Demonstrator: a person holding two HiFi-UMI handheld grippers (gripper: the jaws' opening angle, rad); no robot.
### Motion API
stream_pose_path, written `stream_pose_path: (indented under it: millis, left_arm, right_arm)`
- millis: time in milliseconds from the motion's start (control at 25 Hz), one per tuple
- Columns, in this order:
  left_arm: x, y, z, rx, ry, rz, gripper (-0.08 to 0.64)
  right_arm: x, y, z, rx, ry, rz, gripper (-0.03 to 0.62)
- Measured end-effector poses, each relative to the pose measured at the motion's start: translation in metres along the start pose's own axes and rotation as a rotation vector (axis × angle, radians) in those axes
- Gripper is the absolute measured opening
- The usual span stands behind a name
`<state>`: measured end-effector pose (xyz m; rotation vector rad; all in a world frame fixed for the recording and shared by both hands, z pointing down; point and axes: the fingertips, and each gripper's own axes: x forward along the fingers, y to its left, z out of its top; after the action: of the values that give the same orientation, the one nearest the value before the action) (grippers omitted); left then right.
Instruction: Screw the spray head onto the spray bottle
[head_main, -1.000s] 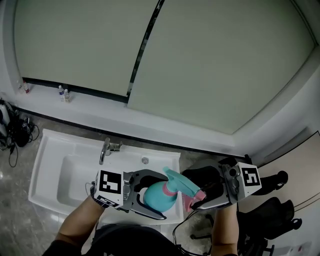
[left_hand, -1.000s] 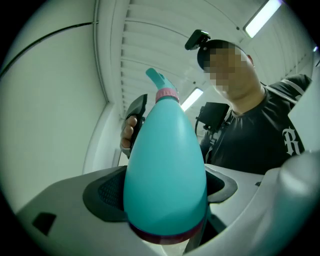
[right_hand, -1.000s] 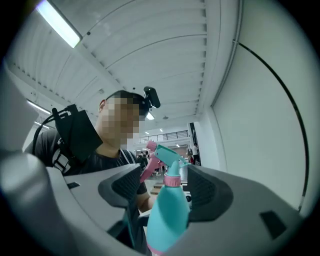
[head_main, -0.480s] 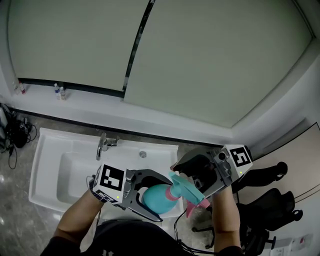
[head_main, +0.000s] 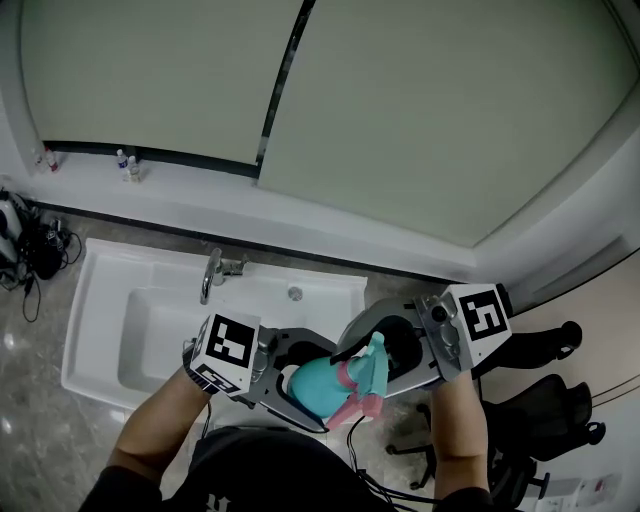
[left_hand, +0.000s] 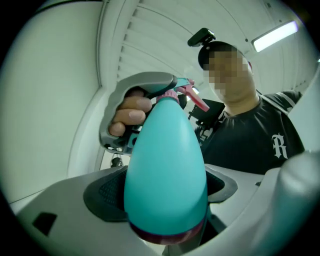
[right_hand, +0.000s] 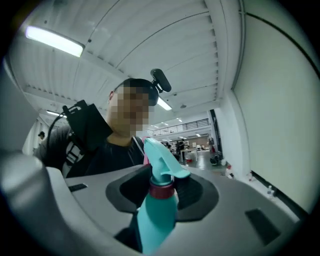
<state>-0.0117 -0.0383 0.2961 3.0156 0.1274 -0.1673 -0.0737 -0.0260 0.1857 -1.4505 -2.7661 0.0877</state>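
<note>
**The spray head is on the bottle and ready for a twist**

The spray head (head_main: 368, 372) sits on top of the spray bottle (head_main: 312, 385). Both are up in the air by the near right corner of the sink (head_main: 110, 330). The bottle is blue-green, fat at the bottom and thin at the top. It is tipped on its side, with a dark red ring (right_hand: 161, 190) at the neck and a pink trigger (head_main: 362, 405). The left gripper (head_main: 318, 390) squeezes the fat part tight. The right gripper (right_hand: 162, 192) has just been closing its jaws and now looks to pinch the spray head by the ring. I think the screwing step is on. Next, the right gripper should twist the head round while the left one stops the bottle from turning. I cannot tell how tight the head is.
</note>
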Motion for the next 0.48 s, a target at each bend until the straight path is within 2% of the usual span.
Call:
stream_pose_path:
  millis: [160,280,360,480]
  left_arm:
    - [-0.014,0.018,-0.007,0.011,0.023,0.149,0.414]
    - [-0.022,0.038,-0.007,0.016,0.028,0.298,0.414]
    - [-0.030,0.056,-0.009,0.020,0.047,0.442,0.414]
    - [-0.049,0.086,-0.017,0.013,0.113,0.711,0.414]
  right_arm:
    - [-0.003,-0.022,-0.011,-0.003,0.090,-0.223,0.149]
    - [-0.014,-0.040,-0.014,0.016,0.137,-0.414,0.148]
    - [-0.028,-0.055,-0.020,0.059,0.159,-0.579,0.147]
    - [-0.054,-0.080,-0.032,0.164,0.148,-0.838,0.149]
